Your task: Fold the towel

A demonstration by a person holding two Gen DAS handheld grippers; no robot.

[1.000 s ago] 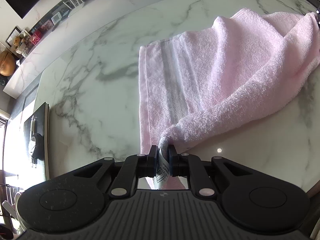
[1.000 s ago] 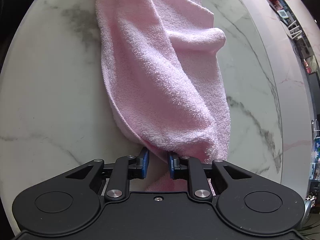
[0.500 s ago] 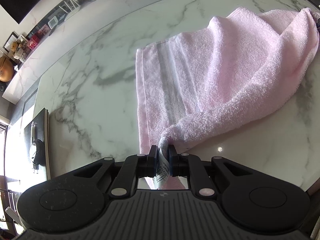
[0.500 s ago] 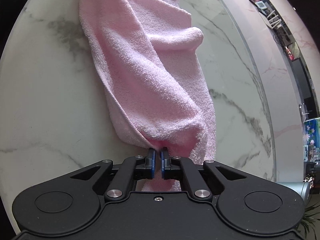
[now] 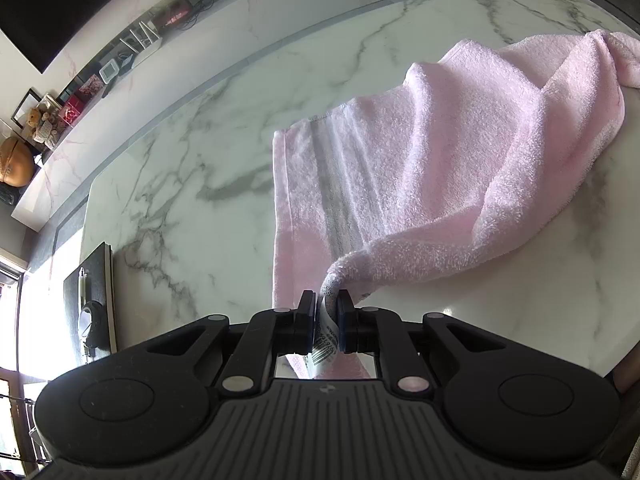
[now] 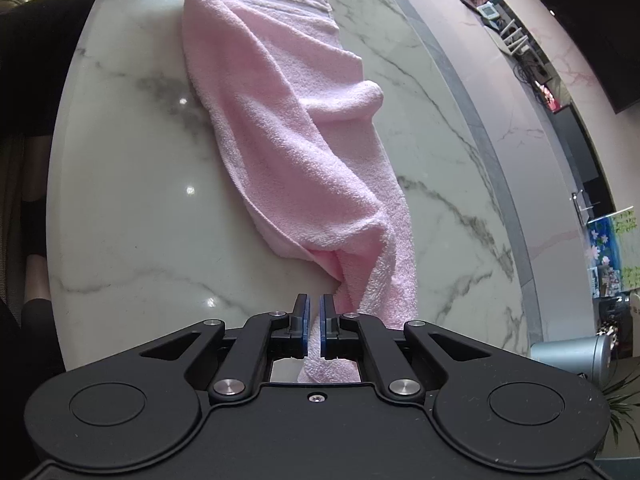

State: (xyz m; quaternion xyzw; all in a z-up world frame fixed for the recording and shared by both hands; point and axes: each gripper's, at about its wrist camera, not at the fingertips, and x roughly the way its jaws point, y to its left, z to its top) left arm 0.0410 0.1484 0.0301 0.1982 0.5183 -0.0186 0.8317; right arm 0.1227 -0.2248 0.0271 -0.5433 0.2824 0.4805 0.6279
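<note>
left gripper (image 5: 323, 308) pinching towel (image 5: 420, 168) corner for folding | right gripper (image 6: 314, 312) nearly together, grip on cloth unclear | table (image 5: 180, 184) supporting slack

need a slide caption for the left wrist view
Left gripper pinching the tagged corner of a pink towel rumpled across a marble table.

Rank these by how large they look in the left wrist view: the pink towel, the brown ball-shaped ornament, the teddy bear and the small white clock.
1. Towel, largest by far.
2. Ornament.
3. Teddy bear and clock: look alike, unranked.

Fisheye and distance shrink the shelf items.
</note>
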